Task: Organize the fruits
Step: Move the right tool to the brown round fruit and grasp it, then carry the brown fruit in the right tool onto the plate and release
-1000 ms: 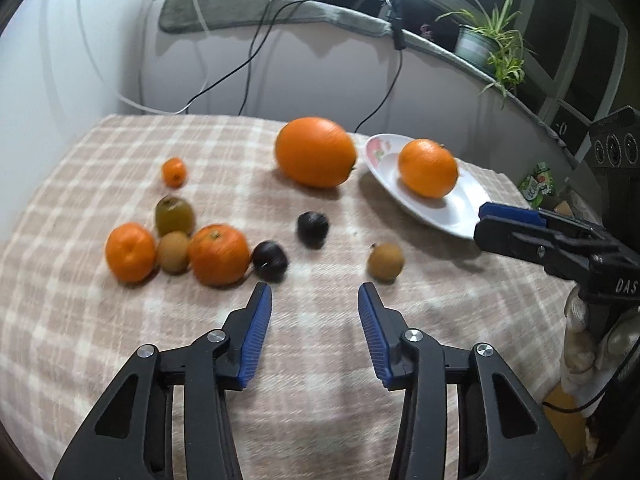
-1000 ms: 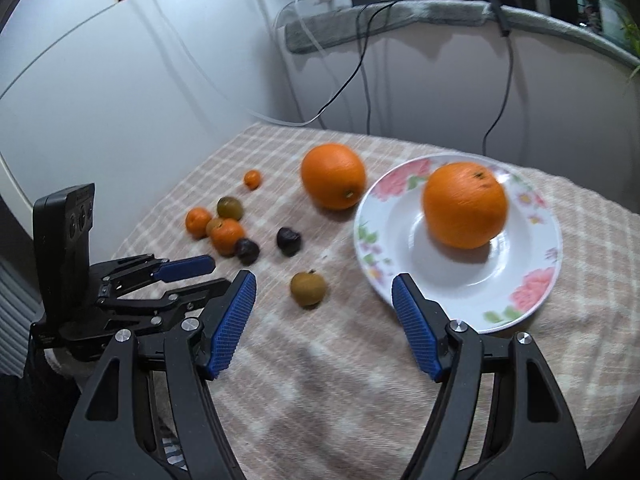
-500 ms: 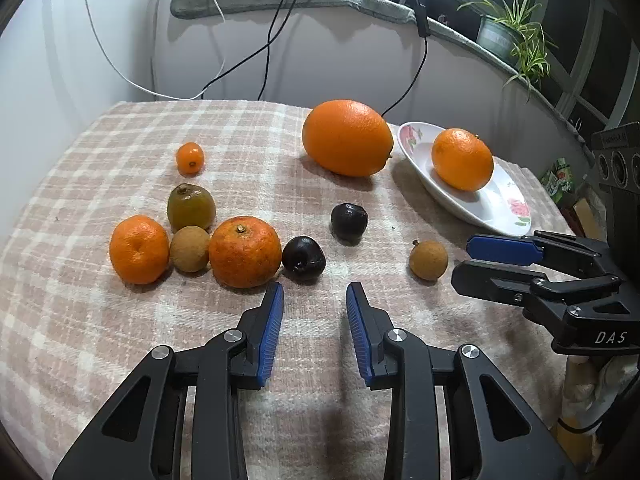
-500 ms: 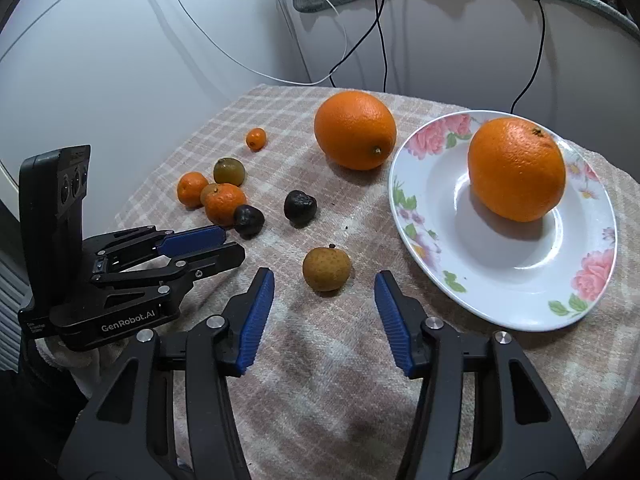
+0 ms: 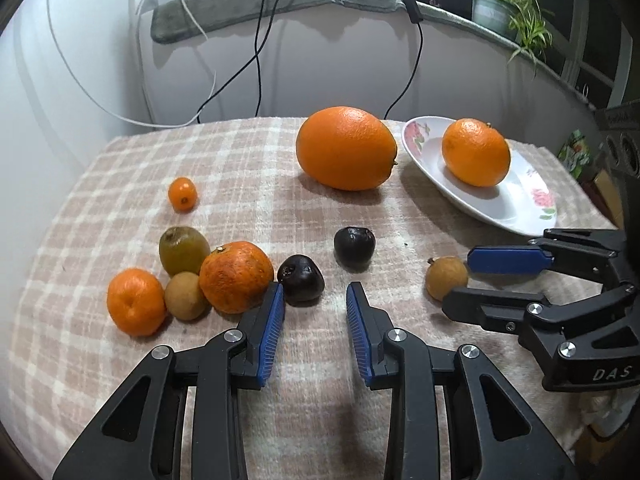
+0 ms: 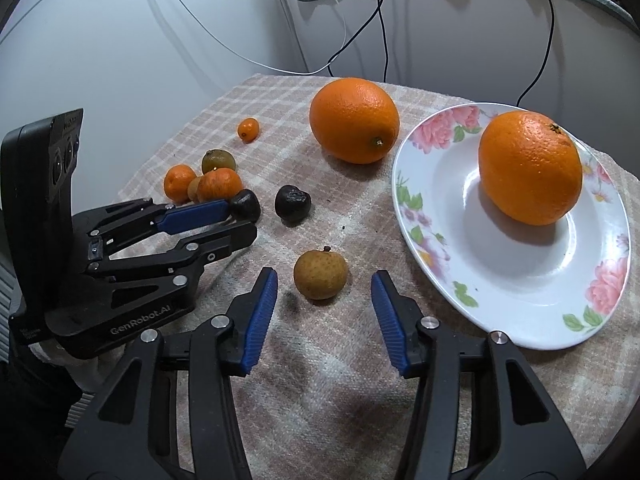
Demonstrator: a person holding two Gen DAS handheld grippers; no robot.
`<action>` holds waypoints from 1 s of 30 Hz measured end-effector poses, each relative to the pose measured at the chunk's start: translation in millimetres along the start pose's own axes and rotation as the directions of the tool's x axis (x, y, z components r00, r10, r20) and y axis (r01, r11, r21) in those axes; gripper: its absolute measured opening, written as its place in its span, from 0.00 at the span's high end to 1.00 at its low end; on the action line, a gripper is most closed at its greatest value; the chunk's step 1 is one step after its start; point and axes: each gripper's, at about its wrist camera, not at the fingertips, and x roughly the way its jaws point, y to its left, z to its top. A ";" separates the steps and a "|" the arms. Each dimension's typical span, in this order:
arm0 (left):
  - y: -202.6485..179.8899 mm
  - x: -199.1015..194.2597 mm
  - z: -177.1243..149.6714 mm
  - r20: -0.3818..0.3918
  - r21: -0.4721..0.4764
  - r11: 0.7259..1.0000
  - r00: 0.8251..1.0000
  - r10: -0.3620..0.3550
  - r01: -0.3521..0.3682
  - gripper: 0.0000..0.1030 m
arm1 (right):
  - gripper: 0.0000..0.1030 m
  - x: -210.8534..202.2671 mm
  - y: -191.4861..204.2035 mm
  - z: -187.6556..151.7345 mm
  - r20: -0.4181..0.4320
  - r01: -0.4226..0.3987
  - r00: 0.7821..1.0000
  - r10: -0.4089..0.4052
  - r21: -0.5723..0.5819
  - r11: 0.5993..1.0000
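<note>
A white flowered plate (image 6: 520, 300) holds one orange (image 6: 530, 168); the plate also shows in the left wrist view (image 5: 500, 200). A large orange (image 5: 346, 148) lies on the cloth beside it. My right gripper (image 6: 324, 280) is open, its fingers on either side of a small brown fruit (image 6: 320, 274). My left gripper (image 5: 314, 292) is open just in front of a dark plum (image 5: 300, 278). A second dark plum (image 5: 354, 242) lies behind it.
A cluster lies at the left: a reddish tangerine (image 5: 236, 276), a small orange (image 5: 136, 302), a brown fruit (image 5: 186, 296), a green kiwi (image 5: 184, 250) and a kumquat (image 5: 183, 194). Cables hang on the wall (image 5: 256, 60) behind the table. A potted plant (image 5: 508, 16) stands on the ledge.
Both grippers have moved forward and down toward the table. The right fingers have come to either side of the small brown fruit. The left fingers narrowed, then opened near the dark plum.
</note>
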 end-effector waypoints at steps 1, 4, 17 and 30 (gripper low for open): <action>0.1 1.1 0.4 0.000 0.004 1.000 1.000 0.006 -0.006 0.70 | 0.52 1.2 0.1 0.3 -0.002 0.000 1.000 0.000 -0.002 1.000; 0.2 2.9 3.5 0.002 0.012 1.000 1.000 0.025 -0.025 0.70 | 0.55 5.4 0.4 0.5 -0.008 0.003 1.000 -0.004 -0.008 1.000; 3.5 16.1 9.9 -0.013 0.028 0.999 0.999 0.039 -0.038 0.78 | 0.70 14.0 5.5 2.9 -0.020 0.028 0.999 -0.029 -0.045 0.999; 8.7 1.2 6.8 0.016 -0.026 1.000 1.000 -0.014 0.014 0.79 | 0.70 -4.1 5.7 1.7 0.013 0.017 1.000 -0.017 -0.025 1.000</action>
